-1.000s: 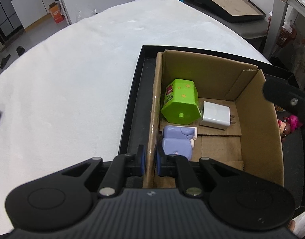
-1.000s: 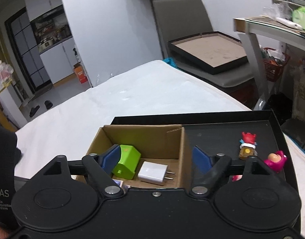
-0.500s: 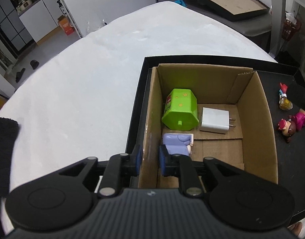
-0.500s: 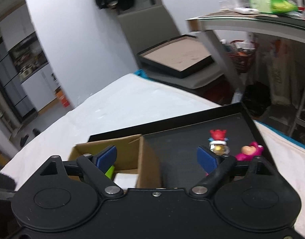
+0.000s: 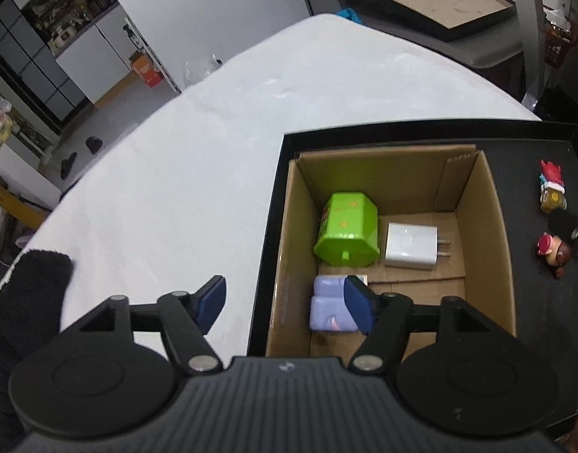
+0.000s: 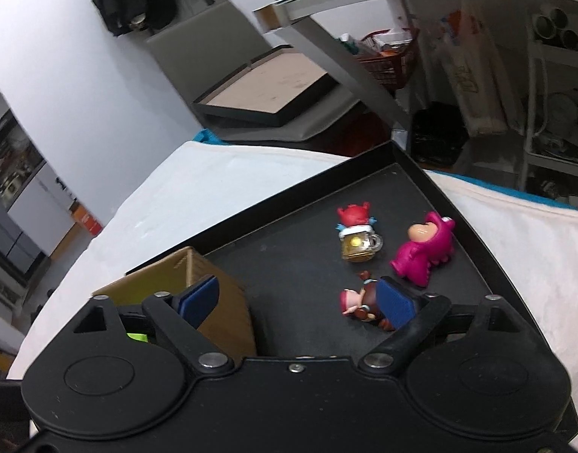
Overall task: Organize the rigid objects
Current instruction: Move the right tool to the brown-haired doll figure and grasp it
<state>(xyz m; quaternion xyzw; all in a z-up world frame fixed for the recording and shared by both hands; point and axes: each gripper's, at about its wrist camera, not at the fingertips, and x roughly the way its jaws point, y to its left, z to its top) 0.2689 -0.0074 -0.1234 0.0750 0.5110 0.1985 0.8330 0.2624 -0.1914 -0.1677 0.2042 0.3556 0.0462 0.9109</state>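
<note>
The right gripper's (image 6: 298,302) fingers are spreading, empty. The small toy (image 6: 358,304) lies beside the cardboard box (image 6: 213,302) — partly behind the right-hand finger, nearest this hand.

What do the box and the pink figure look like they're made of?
Box: brown corrugated cardboard, matte, with fluted edges and fold creases showing. Pink figure: seemingly moulded plastic or vinyl, smooth, with a soft sheen on its rounded surfaces.

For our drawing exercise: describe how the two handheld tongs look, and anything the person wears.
Both the left tongs and the right tongs are matte black, with two round discs, silver rivets, angular linkage arms and blue fingertip pads. A black fuzzy sleeve shows.
</note>
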